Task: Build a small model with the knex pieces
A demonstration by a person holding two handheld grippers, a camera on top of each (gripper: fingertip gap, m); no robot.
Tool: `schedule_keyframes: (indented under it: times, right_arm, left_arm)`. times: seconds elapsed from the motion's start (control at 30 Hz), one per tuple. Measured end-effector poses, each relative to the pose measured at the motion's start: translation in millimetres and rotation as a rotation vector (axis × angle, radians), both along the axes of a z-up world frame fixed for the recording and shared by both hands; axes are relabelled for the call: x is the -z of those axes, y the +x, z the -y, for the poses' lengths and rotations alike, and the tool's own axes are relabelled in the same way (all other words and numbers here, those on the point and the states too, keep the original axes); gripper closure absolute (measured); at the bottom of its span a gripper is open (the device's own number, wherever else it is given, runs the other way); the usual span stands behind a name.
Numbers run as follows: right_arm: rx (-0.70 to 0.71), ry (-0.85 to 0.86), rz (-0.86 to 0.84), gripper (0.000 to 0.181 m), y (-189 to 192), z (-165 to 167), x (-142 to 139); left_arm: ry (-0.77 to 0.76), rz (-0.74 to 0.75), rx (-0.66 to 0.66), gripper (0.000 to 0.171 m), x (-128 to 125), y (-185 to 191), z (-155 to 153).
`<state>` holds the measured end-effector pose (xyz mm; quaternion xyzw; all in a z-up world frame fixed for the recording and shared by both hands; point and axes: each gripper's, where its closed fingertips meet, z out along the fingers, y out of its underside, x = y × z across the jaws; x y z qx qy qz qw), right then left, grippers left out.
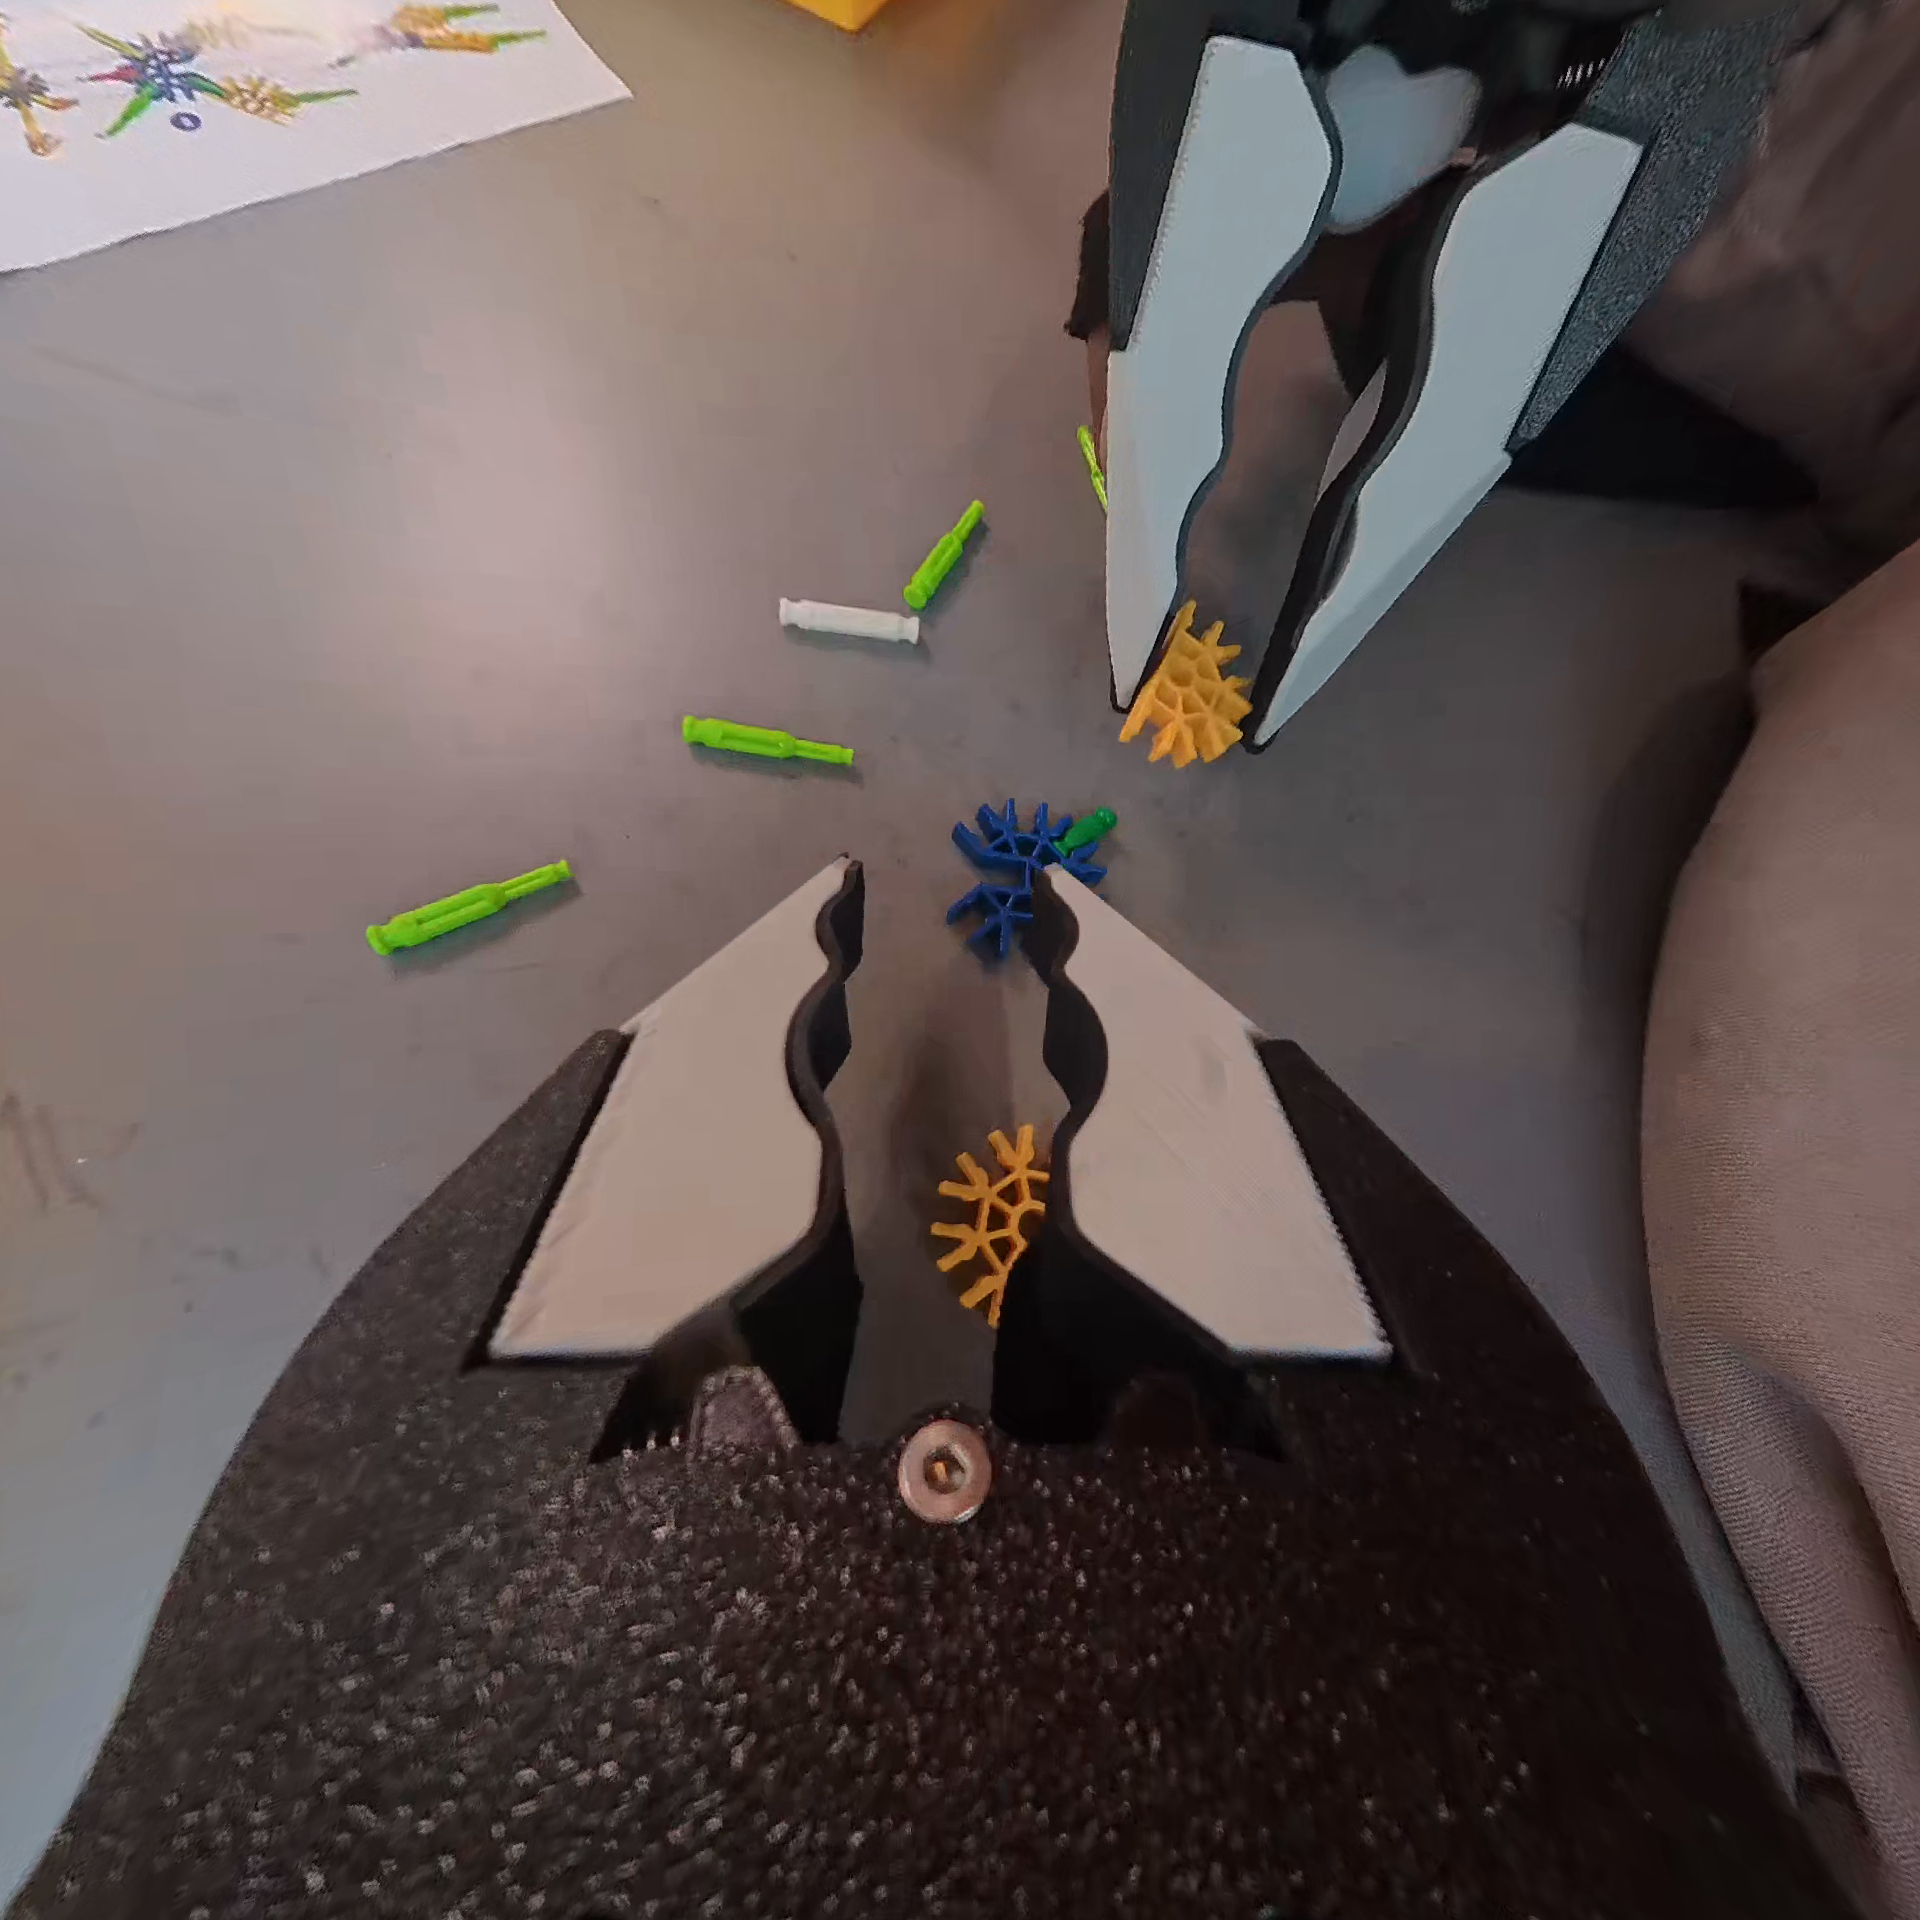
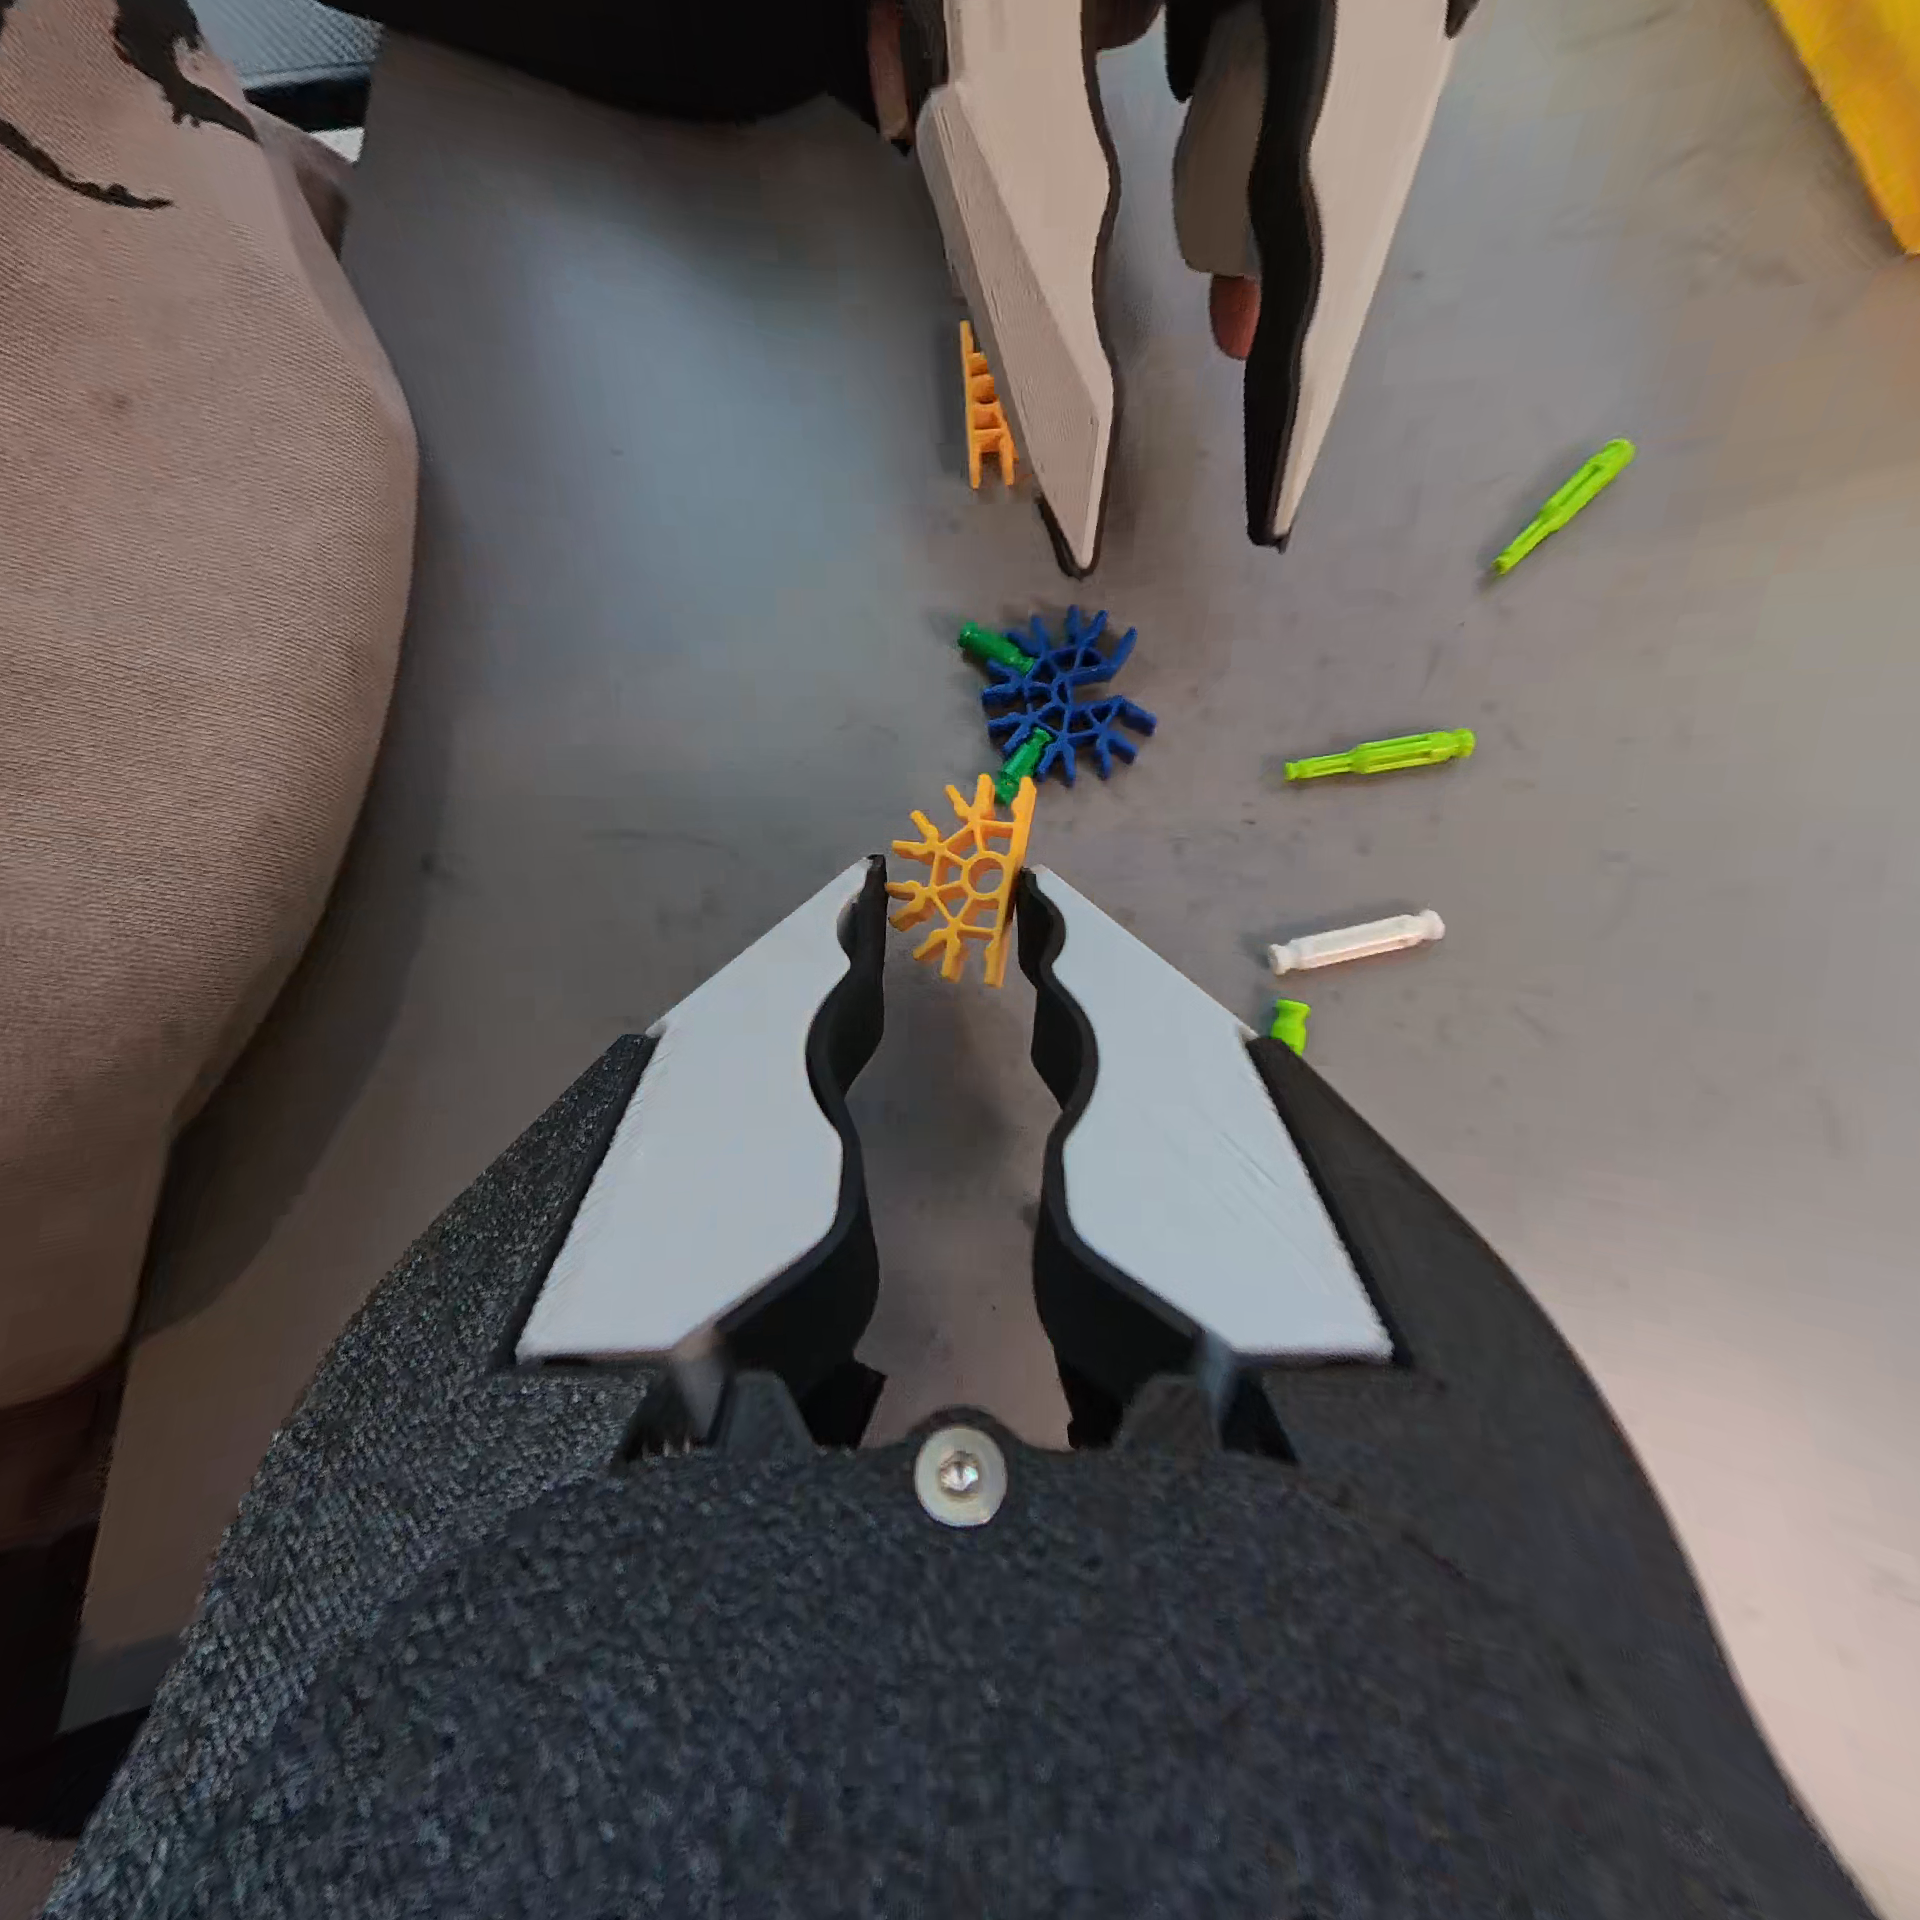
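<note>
Between the right tool's (image 2: 951, 878) tips, a spoked orange connector (image 2: 966, 883).

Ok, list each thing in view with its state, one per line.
left gripper: open, empty.
right gripper: shut on yellow connector.
blue connector: flat on table, two dark green rods plugged in.
second yellow connector: loose beneath left gripper.
white rod: lying loose.

Table (image 1: 520, 520): star connector (image 2: 1065, 696) with two short pegs (image 2: 992, 644) plugged in lies between the opposed grippers. Half-round connector (image 2: 966, 894) sits in the right gripper (image 2: 951, 878) jaws; a second half connector (image 1: 987, 1216) lies beneath the left gripper (image 1: 951, 873). Four loose rods (image 1: 847, 620) scattered to one side; printed sheet (image 1: 260, 104) at far corner.
</note>
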<state>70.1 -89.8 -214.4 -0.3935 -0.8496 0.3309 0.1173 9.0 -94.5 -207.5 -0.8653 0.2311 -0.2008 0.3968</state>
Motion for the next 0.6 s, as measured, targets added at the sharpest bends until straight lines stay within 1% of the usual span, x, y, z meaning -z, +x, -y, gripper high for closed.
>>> schedule_keyframes:
  times: [0.07, 0.17, 0.23, 0.33, 0.5, 0.6]
  right_arm:
    - [0.007, 0.007, 0.026, 0.159, -1, 5, 4]
    - [0.036, 0.056, 0.051, 0.159, -4, 2, 15]
    - [0.043, 0.062, 0.044, 0.159, -6, 1, 16]
    - [0.056, 0.069, 0.032, 0.159, -10, 0, 17]
    - [0.075, 0.071, 0.014, 0.159, -15, -2, 17]
    - [0.084, 0.068, 0.011, 0.159, -15, -6, 17]
  left_arm:
    - [-0.030, -0.029, 0.038, 0.139, 8, 7, 4]
    - [-0.073, -0.092, 0.070, 0.141, 20, 9, 9]
    - [-0.083, -0.087, 0.086, 0.146, 19, 12, 12]
    - [-0.099, -0.093, 0.110, 0.147, 21, 14, 18]
    - [-0.103, -0.060, 0.158, 0.148, 18, 20, 27]
    - [-0.066, -0.048, 0.124, 0.148, 11, 13, 21]
